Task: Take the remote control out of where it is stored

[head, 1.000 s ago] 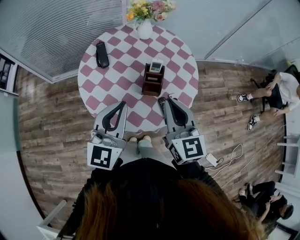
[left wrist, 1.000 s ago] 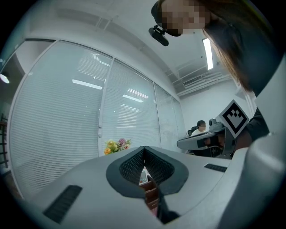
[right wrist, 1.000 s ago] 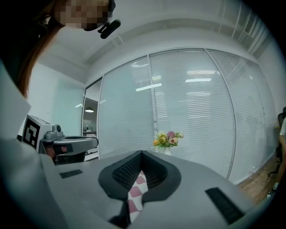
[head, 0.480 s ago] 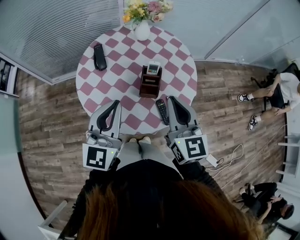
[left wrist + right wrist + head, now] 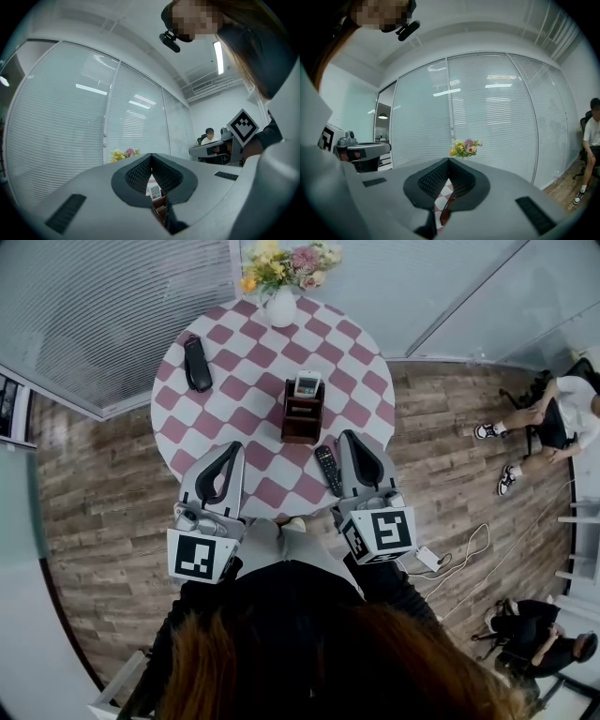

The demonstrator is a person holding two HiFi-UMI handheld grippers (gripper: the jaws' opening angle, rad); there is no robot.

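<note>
A brown wooden holder [image 5: 302,418] stands mid-table with a white remote control [image 5: 307,384] upright in it. A black remote control [image 5: 326,470] lies flat on the checkered tablecloth [image 5: 234,390], just left of my right gripper [image 5: 345,436], which is shut and empty. My left gripper [image 5: 235,446] is also shut on nothing, near the table's front edge. In the left gripper view, the holder [image 5: 160,204] and the white remote [image 5: 153,191] show through the gap below the closed jaws. The right gripper view shows the holder's edge [image 5: 446,214] the same way.
Another black handset [image 5: 197,364] lies at the table's far left, and a white vase of flowers [image 5: 281,304] stands at the far edge. Glass walls with blinds stand behind. People sit at the right [image 5: 553,418] and lower right [image 5: 534,643]. A white cable and adapter [image 5: 427,559] lie on the wood floor.
Both grippers have drawn back toward the table's near edge. The black remote, earlier half hidden at the right gripper's tip, now lies in full view beside it.
</note>
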